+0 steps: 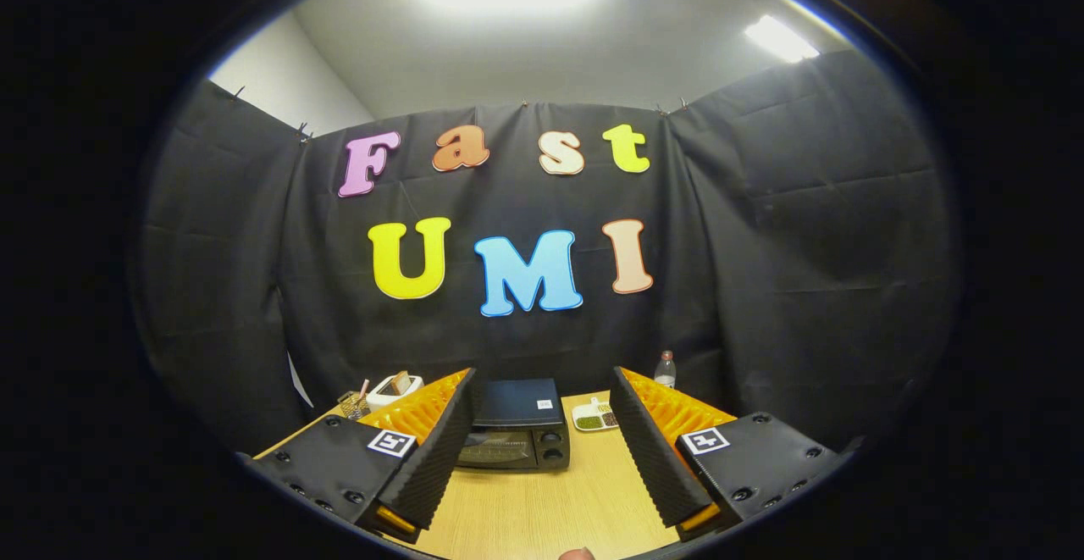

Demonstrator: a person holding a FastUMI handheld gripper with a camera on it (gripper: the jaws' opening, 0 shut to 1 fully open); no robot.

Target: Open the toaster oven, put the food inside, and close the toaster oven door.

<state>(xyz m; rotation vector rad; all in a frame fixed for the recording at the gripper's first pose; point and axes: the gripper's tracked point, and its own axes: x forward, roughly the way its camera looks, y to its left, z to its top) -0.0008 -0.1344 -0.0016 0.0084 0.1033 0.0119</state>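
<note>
Fingers of the gripper (542,424) stood spread wide apart and grasped nothing, with the small black toaster oven (517,433) framed in the gap between them, beyond their tips. The oven sat on the light wooden table (542,509) with its glass door shut and two round knobs down the right of its front. Just right of the oven lay a white divided dish (594,417) holding small portions of green and dark food. Farther right of the oven, behind the dish and near the black cloth wall (804,272), stood a clear plastic bottle (666,369). Left of the oven, past the left finger, sat a white toaster (394,389) with a slice of bread standing in its slot, and beside that some small cluttered items too indistinct to identify.
</note>
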